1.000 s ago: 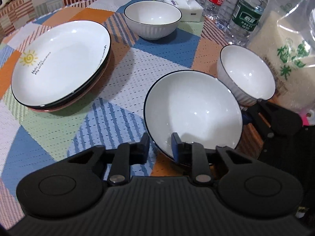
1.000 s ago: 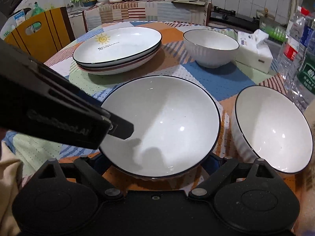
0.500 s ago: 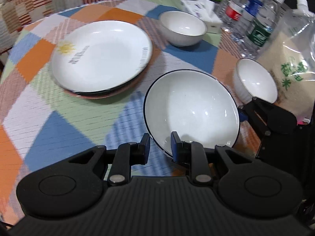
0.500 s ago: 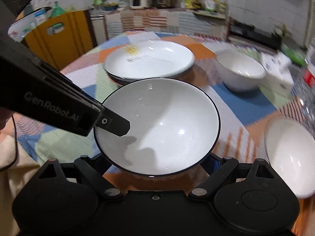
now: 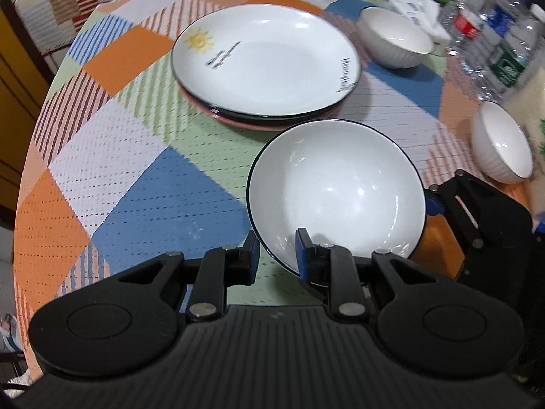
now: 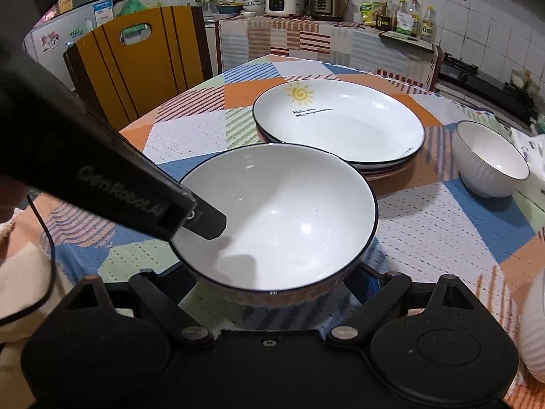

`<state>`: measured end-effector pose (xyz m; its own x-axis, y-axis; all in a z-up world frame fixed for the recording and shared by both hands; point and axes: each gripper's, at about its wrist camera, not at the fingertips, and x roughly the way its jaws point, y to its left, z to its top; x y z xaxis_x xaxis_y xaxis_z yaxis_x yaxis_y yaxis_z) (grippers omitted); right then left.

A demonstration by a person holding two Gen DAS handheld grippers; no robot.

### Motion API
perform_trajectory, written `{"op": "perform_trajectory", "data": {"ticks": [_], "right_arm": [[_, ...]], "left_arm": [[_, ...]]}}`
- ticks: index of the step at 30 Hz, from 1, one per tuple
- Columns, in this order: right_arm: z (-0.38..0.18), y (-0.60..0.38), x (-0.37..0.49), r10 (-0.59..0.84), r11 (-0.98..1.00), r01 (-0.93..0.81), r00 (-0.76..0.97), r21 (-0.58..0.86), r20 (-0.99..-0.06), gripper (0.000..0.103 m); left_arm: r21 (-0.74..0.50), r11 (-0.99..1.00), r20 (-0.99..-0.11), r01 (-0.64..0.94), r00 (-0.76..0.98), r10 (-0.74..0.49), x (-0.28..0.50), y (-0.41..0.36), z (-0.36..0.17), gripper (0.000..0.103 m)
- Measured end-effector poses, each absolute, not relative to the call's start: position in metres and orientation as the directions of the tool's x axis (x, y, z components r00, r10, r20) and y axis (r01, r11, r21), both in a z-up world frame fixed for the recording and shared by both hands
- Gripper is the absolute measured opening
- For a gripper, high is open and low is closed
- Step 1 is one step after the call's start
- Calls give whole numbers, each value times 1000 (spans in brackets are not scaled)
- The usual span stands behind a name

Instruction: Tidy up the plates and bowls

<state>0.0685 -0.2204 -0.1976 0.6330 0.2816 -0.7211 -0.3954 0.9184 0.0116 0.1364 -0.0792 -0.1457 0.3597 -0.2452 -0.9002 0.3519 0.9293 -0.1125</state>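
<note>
A big white bowl (image 5: pixel 335 191) with a dark rim is held up off the patchwork tabletop (image 5: pixel 143 156), and it's empty inside. In the left wrist view, the left gripper (image 5: pixel 275 250) is seen clamped on the bowl's near rim, one finger inside and one outside. From that same view the right gripper (image 5: pixel 430 201) is spotted at the bowl's right edge, but only its black body and a bit of blue pad can be made out.

The right wrist view gives more: the bowl (image 6: pixel 276 214) is seen cradled between that gripper's two widely spread fingers, though the tips are hidden under the bowl, so an actual squeeze can't be confirmed. The left gripper (image 6: pixel 204 220) is shown poking into the bowl from the left.

A stack of plates (image 5: pixel 269 61), topped by one with a sun print, is parked just behind the bowl. Two smaller ribbed bowls, one by the tissue box (image 5: pixel 395 37) and one at the right edge (image 5: pixel 500 146), are sitting empty on the tabletop. Water bottles (image 5: pixel 490 27) are only caught in the left wrist view; the kitchen counter (image 6: pixel 323 34) with cookers only in the right.
</note>
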Motion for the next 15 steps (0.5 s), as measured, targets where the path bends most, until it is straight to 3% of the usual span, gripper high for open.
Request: {"op": "perform_trajectory", "data": {"ticks": [9, 15], "right_arm": [[-209, -214, 78, 251, 922, -387, 635, -20, -731, 93], [-204, -218, 60, 276, 904, -427, 587, -1, -761, 93]], "left_arm": [[-93, 925, -907, 369, 351, -231, 142, -88, -158, 20], [-51, 909, -893, 413, 389, -227, 132, -90, -149, 26]]}}
